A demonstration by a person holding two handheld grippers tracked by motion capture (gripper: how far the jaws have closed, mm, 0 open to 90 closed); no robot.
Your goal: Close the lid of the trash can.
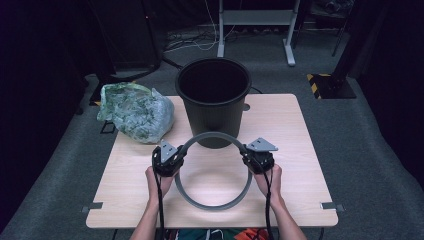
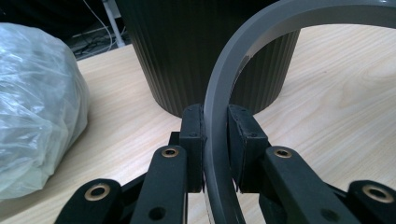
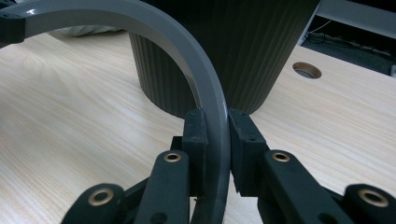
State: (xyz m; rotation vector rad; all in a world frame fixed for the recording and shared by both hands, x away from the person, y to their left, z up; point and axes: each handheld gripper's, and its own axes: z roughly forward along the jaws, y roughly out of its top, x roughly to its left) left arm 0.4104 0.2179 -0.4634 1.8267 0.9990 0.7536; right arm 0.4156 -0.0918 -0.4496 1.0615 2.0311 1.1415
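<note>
Grey carpet surrounds a pale wooden table, with dark furniture and loose cables behind it. Near the table's far edge stands a black ribbed bin, empty as far as the high view shows, and it carries no readable label or brand (its ribbed wall is plain in both gripper views). Left of the bin lies a crumpled clear plastic bag at the table's corner. Just in front of the bin, a grey ring is held up off the table between both tools. The left gripper has its jaws closed on the ring's left side, pads pressed against the band. The right gripper clamps the ring's right side the same way. A round cable hole sits in the tabletop right of the bin.
</note>
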